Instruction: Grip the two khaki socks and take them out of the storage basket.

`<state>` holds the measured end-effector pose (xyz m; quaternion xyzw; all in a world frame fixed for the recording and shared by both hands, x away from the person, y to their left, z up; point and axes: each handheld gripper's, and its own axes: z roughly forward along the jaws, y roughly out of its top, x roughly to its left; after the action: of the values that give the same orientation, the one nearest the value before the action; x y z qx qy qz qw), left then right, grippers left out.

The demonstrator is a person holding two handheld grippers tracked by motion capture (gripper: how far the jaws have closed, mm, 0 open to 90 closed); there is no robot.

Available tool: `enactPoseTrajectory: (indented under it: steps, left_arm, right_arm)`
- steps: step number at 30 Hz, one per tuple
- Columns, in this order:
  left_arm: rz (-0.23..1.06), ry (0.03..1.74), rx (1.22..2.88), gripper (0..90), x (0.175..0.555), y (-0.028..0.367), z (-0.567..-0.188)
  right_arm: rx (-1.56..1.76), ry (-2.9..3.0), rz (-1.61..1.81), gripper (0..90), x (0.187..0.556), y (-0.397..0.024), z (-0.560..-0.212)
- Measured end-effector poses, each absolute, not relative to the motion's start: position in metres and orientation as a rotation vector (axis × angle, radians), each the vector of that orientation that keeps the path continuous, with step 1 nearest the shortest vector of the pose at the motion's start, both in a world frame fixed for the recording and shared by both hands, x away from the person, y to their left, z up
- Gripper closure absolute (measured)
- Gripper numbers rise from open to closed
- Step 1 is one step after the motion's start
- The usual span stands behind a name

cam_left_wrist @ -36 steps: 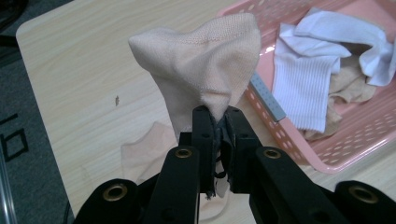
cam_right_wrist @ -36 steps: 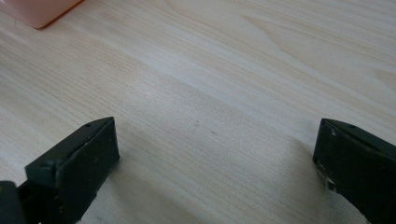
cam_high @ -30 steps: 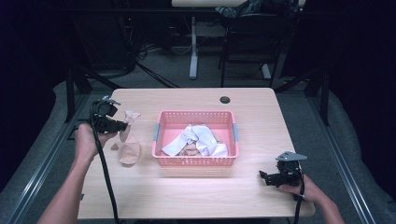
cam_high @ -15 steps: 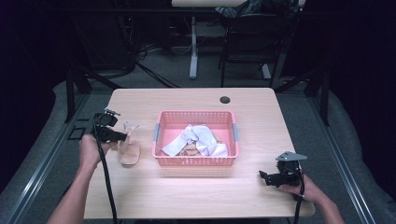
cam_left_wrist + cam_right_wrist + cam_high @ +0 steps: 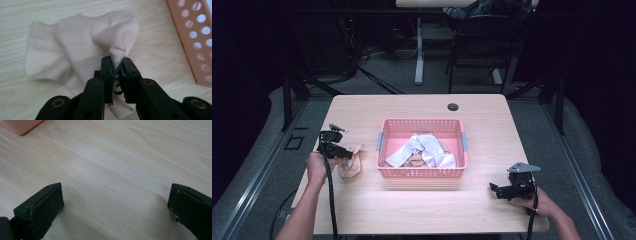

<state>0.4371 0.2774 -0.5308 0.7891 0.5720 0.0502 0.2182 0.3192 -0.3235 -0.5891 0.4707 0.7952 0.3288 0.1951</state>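
Sock (image 5: 82, 42) — one, pinched in left gripper (image 5: 116, 65) jaws; right gripper (image 5: 115, 202) jaws spread.

A light wooden bench (image 5: 422, 200) with rounded corners stands on a grey floor. Near its middle sits a pink perforated basket (image 5: 421, 172) with pale cloths in it. A beige sock (image 5: 350, 165) lies crumpled on the bench just beside the basket, towards the left edge. A small dark round cap (image 5: 453, 106) sits close to the far edge.
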Motion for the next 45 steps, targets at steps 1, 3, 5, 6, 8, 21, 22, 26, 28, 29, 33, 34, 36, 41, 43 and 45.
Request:
enactPoseTrajectory:
  steps: [1, 3, 5, 6, 8, 21, 22, 26, 28, 29, 33, 34, 36, 41, 43, 45]
  left_arm:
    - [0.137, 1.587, 2.19, 80.8, 0.438, 0.276, -0.533]
    - [0.133, 1.587, 2.202, 80.1, 0.44, 0.274, -0.537]
    - [0.159, 1.587, 2.217, 78.7, 0.44, 0.27, -0.541]
    - [0.162, 1.585, 2.224, 77.9, 0.44, 0.269, -0.543]
    - [0.165, 1.584, 2.223, 75.6, 0.44, 0.269, -0.545]
    - [0.314, 1.515, 2.189, 31.4, 0.425, 0.27, -0.505]
    - [0.33, 1.508, 2.186, 28.4, 0.423, 0.27, -0.499]
    - [0.4, 1.47, 2.178, 16.5, 0.414, 0.27, -0.477]
    - [0.417, 1.448, 2.165, 14.8, 0.41, 0.27, -0.467]
    - [0.435, 1.442, 2.165, 14.2, 0.407, 0.269, -0.463]
    - [0.49, 1.417, 2.181, 8.1, 0.397, 0.267, -0.45]
    - [0.505, 1.413, 2.181, 7.6, 0.394, 0.267, -0.449]
    - [0.507, 1.405, 2.184, 6.6, 0.389, 0.269, -0.445]
    - [0.548, 1.388, 2.164, 2.7, 0.374, 0.272, -0.439]
    - [0.556, 1.381, 2.167, 0.8, 0.367, 0.272, -0.438]
    - [0.567, 1.375, 2.172, 0.3, 0.359, 0.272, -0.438]
  right_arm:
    - [1.319, 2.228, 0.922, 0.0, 0.319, -0.323, -0.589]
    - [1.318, 2.231, 0.92, 0.0, 0.319, -0.324, -0.589]
    - [1.319, 2.228, 0.922, 0.0, 0.319, -0.323, -0.589]
    - [1.319, 2.228, 0.922, 0.0, 0.319, -0.323, -0.589]
    - [1.32, 2.228, 0.923, 0.0, 0.319, -0.323, -0.589]
    - [1.319, 2.227, 0.922, 0.0, 0.319, -0.323, -0.589]
    - [1.319, 2.228, 0.922, 0.0, 0.319, -0.323, -0.589]
    - [1.32, 2.228, 0.922, 0.0, 0.319, -0.323, -0.589]
    - [1.319, 2.228, 0.927, 0.0, 0.319, -0.323, -0.589]
    - [1.319, 2.227, 0.922, 0.0, 0.319, -0.323, -0.589]
    - [1.319, 2.228, 0.925, 0.0, 0.319, -0.323, -0.589]
    - [1.319, 2.228, 0.921, 0.0, 0.319, -0.323, -0.589]
    - [1.318, 2.23, 0.921, 0.0, 0.319, -0.324, -0.589]
    - [1.319, 2.229, 0.926, 0.0, 0.319, -0.323, -0.589]
    - [1.318, 2.231, 0.923, 0.0, 0.319, -0.323, -0.589]
    - [1.319, 2.23, 0.922, 0.0, 0.319, -0.323, -0.589]
